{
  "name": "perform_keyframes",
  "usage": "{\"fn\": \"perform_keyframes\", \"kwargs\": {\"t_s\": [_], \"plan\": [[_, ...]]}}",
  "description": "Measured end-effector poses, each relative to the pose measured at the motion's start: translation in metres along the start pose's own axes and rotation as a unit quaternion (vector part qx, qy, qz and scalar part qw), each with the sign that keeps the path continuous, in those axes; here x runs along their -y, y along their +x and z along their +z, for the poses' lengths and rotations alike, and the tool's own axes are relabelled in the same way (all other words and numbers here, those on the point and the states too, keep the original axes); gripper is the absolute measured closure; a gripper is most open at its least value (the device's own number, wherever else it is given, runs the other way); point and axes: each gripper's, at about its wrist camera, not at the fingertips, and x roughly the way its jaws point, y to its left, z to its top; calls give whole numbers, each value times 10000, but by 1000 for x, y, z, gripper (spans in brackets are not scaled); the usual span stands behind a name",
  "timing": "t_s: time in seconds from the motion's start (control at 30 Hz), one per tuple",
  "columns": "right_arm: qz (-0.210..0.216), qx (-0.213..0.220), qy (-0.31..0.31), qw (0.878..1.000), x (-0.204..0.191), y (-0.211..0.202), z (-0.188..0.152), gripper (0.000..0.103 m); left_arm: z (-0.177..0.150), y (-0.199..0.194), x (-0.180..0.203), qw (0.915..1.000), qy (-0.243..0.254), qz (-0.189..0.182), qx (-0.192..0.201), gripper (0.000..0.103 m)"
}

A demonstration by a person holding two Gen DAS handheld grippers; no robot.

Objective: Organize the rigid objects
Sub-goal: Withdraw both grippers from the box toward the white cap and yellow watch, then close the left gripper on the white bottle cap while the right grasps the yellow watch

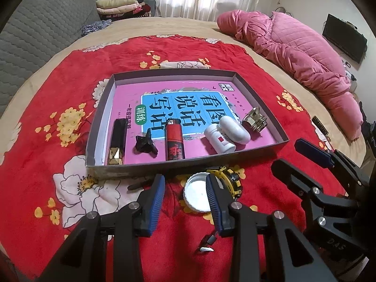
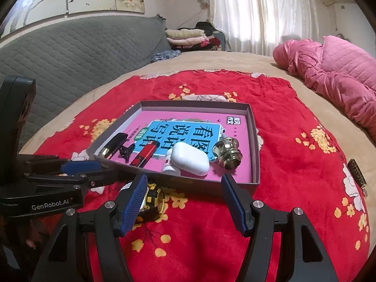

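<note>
Six things already sit in the tray (image 1: 258, 94); two wait outside.
The left gripper (image 1: 185, 183), jaws spread and empty, hovers beside the white lid (image 1: 196, 195); the tape measure (image 1: 231, 179) touches it and could get nudged; the right gripper (image 2: 183, 185) gapes, holding nothing.

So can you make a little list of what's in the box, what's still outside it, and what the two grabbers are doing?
in box: lipstick, black clip, lighter, small bottle, white case, metal knob
outside on blanket: white lid, tape measure
left gripper: open, empty
right gripper: open, empty
</note>
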Motion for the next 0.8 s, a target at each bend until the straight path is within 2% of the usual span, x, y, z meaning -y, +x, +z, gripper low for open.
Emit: {"fn": "perform_keyframes", "kwargs": {"t_s": [0.47,0.8], "plan": [[-14,-111,-124,9999,-8,-9,-6,36,-11,-11,0,10000,27,-57,-59,67],[-47,-253,-131,9996,-9,-9,-12,36,-24,-7,1,9995,35,-170,-275,67]]}}
